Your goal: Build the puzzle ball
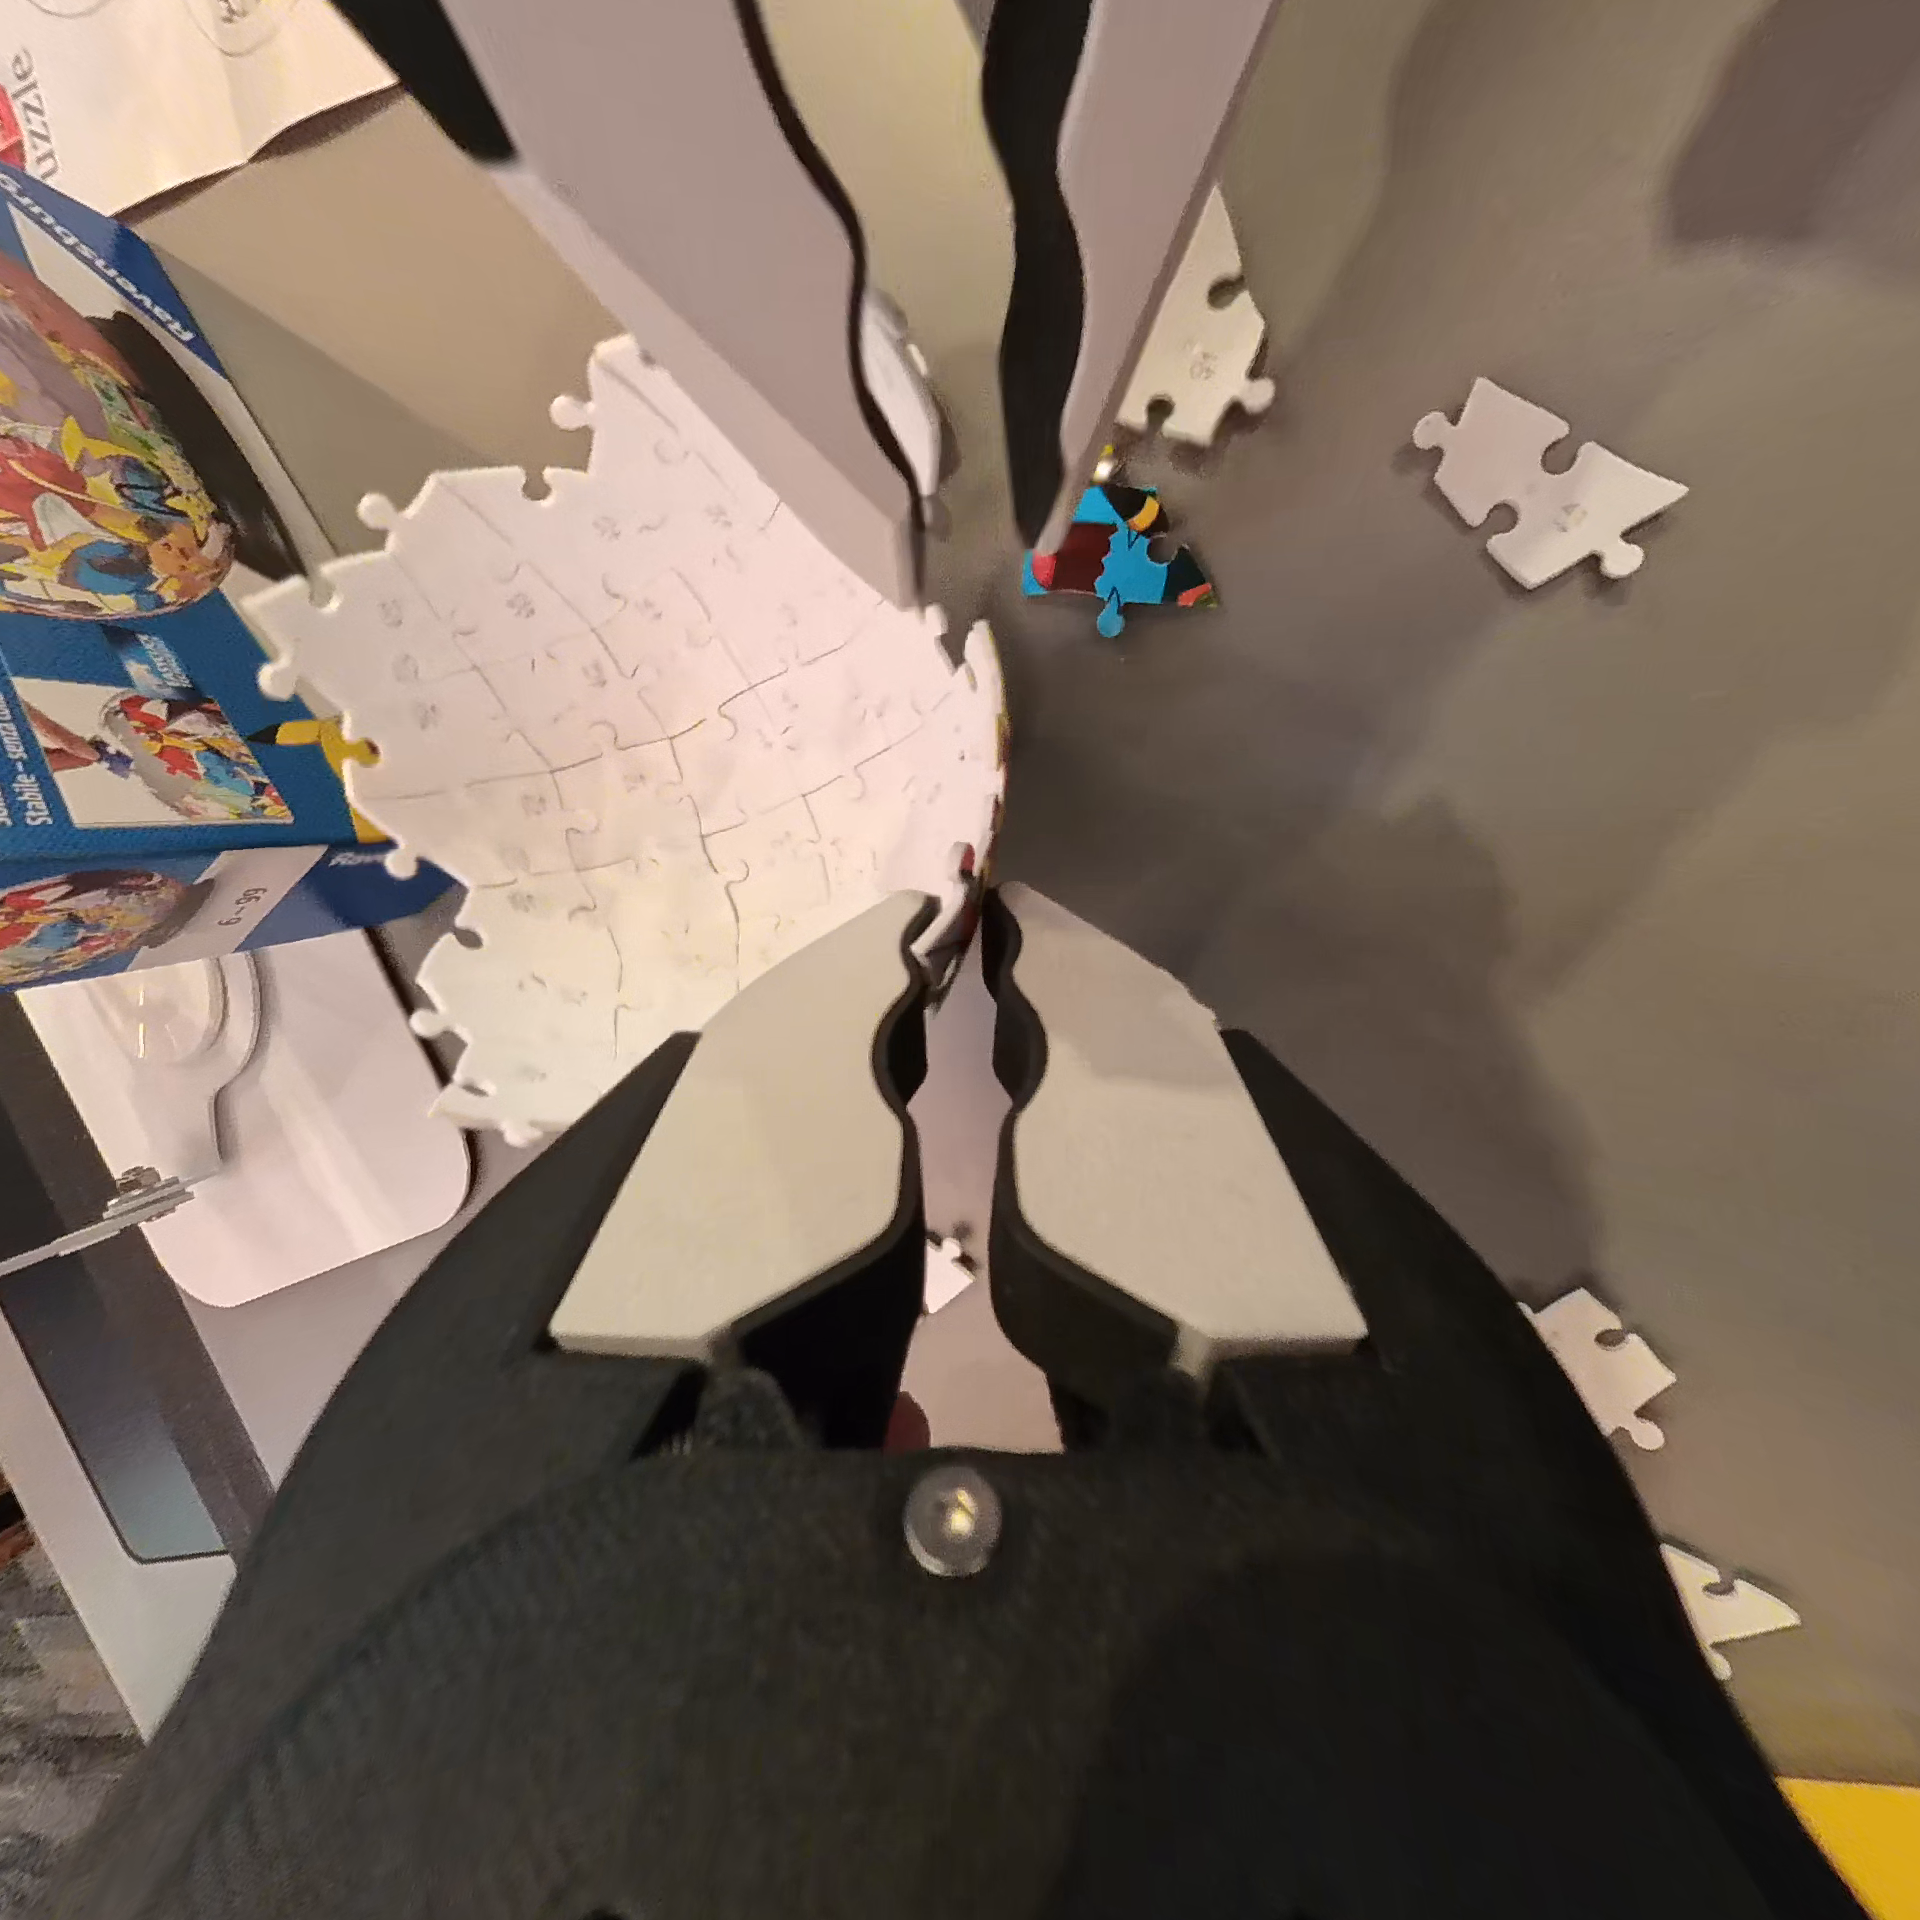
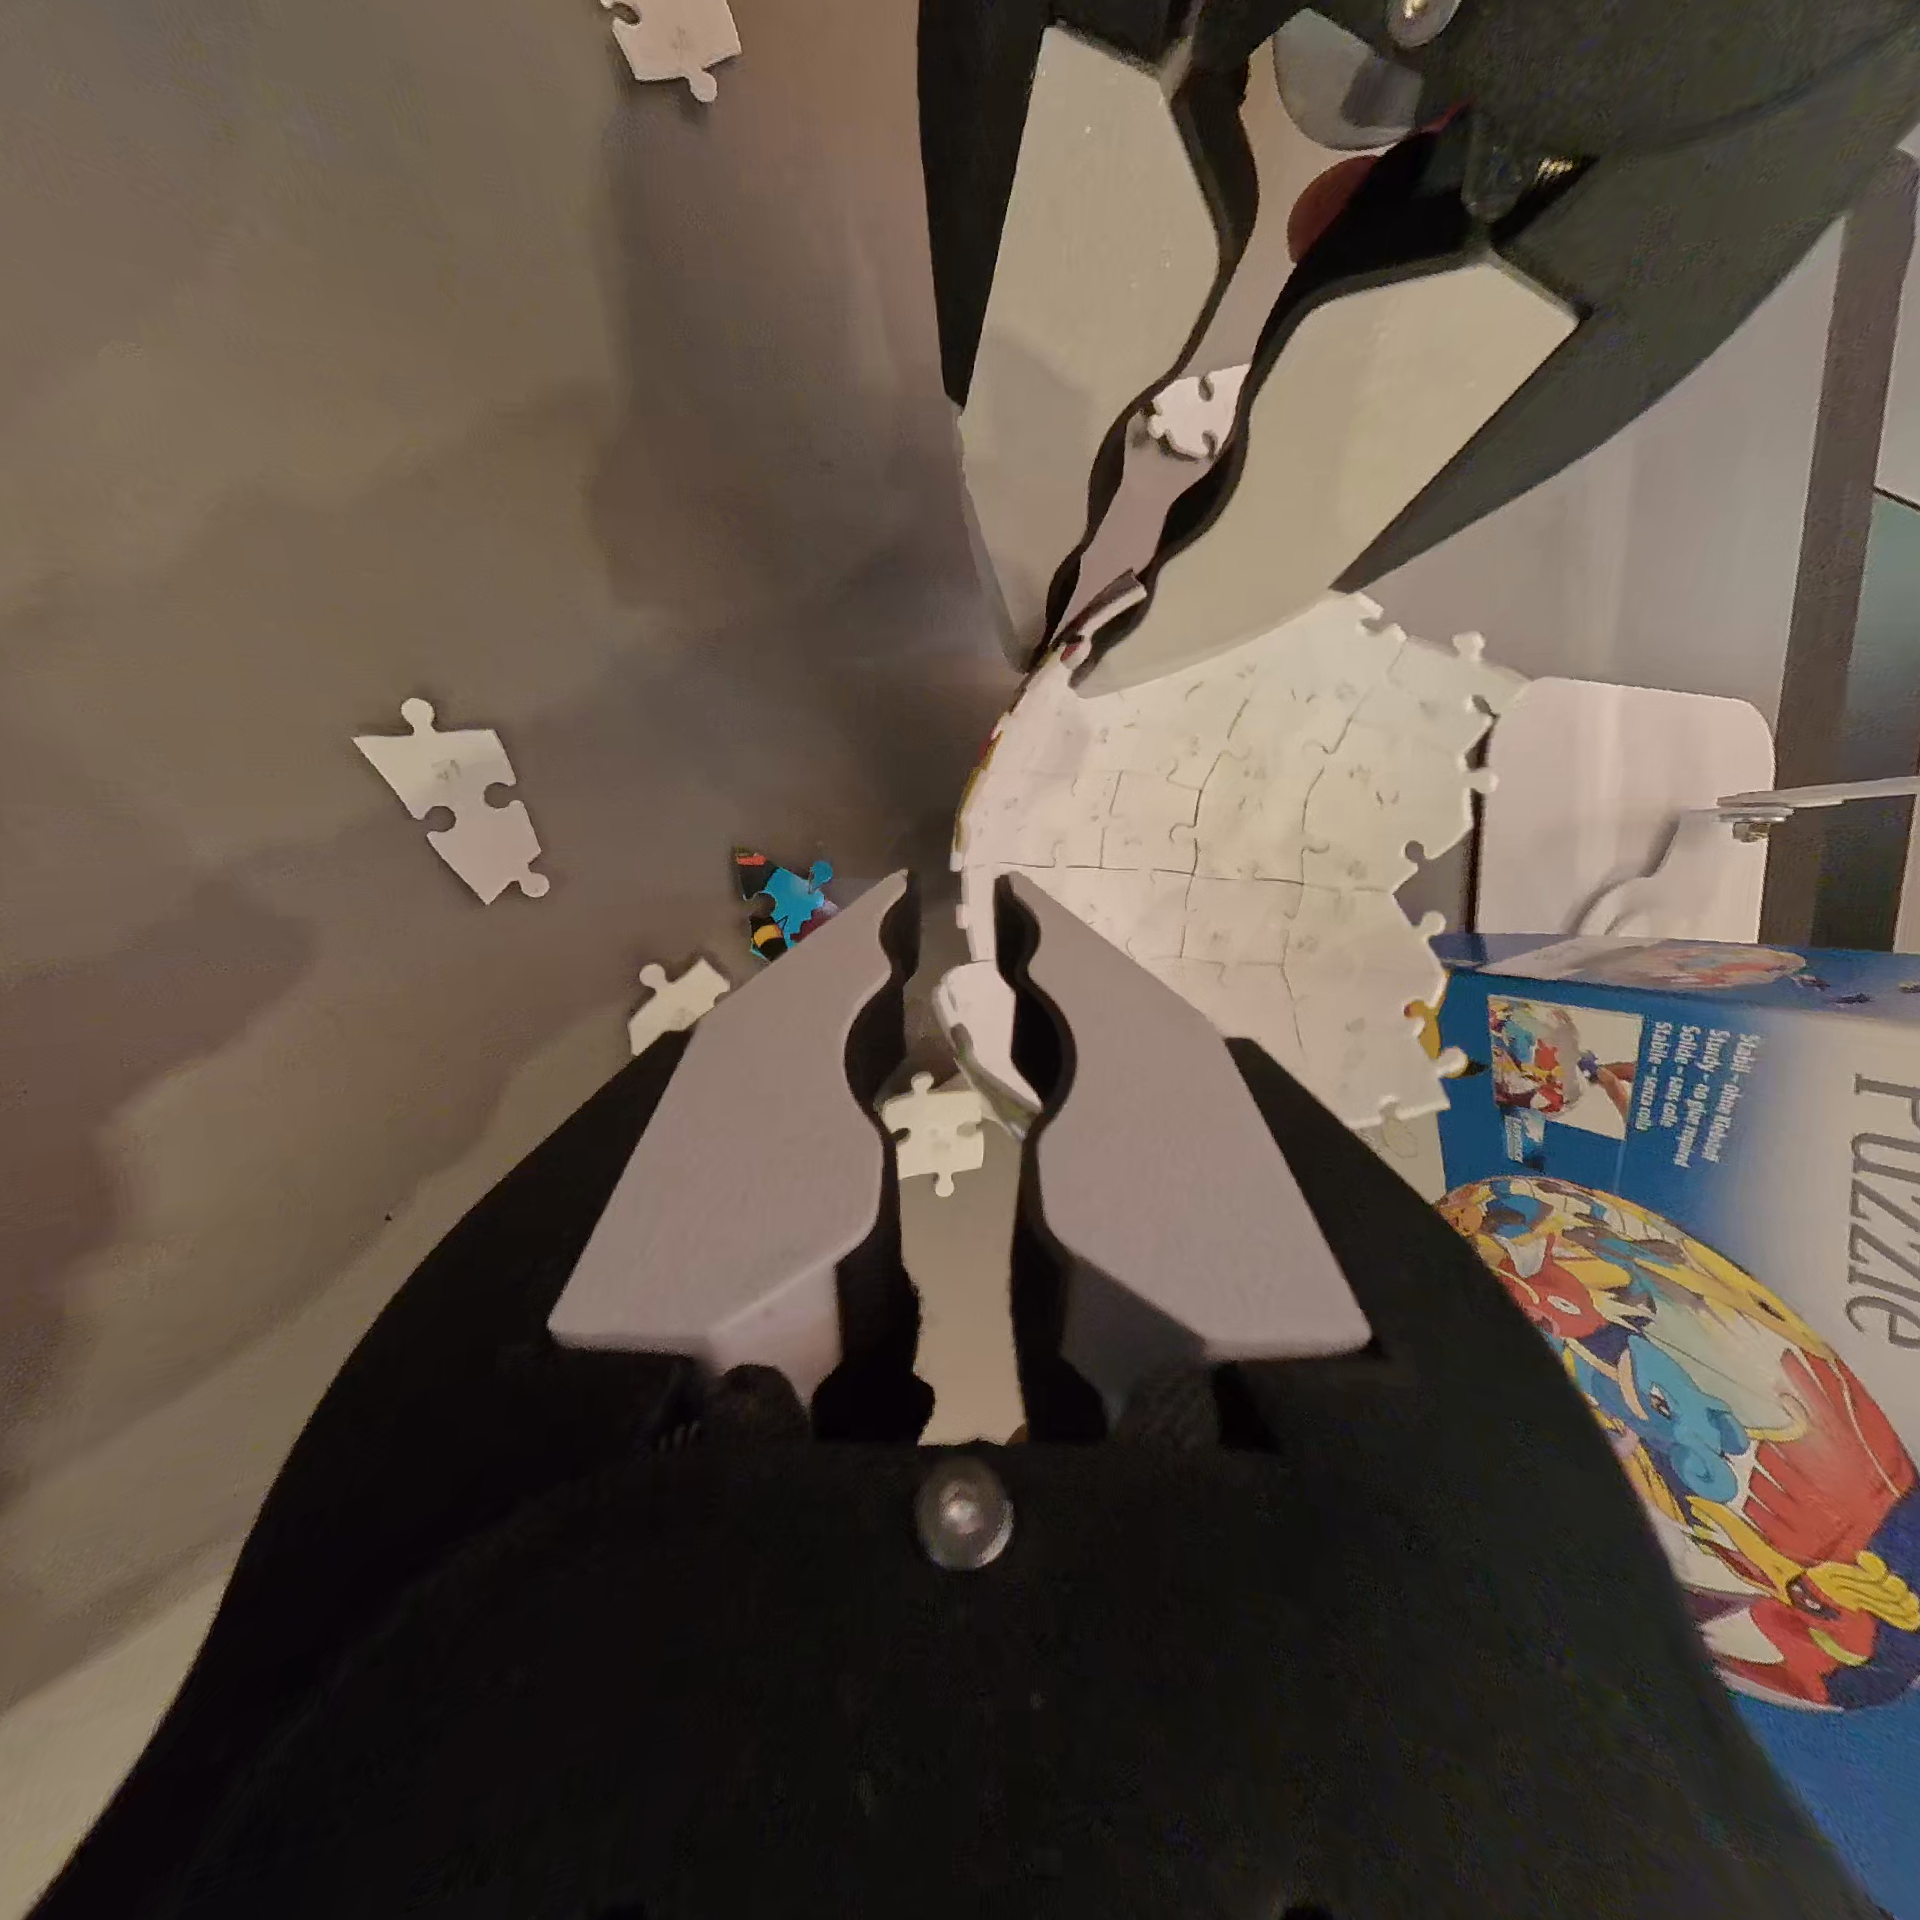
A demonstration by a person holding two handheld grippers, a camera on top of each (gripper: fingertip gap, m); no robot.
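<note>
The half-built puzzle ball (image 1: pixel 644 748) is a white curved shell of joined pieces, its blank inner side towards me, standing on edge above the grey table (image 1: pixel 1455 935). My left gripper (image 1: pixel 956 904) is shut on the shell's rim. It also shows in the right wrist view (image 2: pixel 1055 644), coming from the top onto the shell (image 2: pixel 1226 831). My right gripper (image 2: pixel 951 894) is shut on a white curved puzzle piece (image 2: pixel 971 1013) right at the shell's rim. In the left wrist view the right gripper (image 1: pixel 971 530) comes down from the top.
A blue puzzle box (image 1: pixel 135 623) (image 2: pixel 1714 1247) stands beside the shell. A white plastic tray (image 1: pixel 312 1122) lies behind it. Several loose white pieces (image 1: pixel 1548 488) (image 2: pixel 457 800) and one colourful piece (image 1: pixel 1122 551) (image 2: pixel 784 899) lie scattered on the table. Tip to tip, the grippers are about 5 centimetres apart.
</note>
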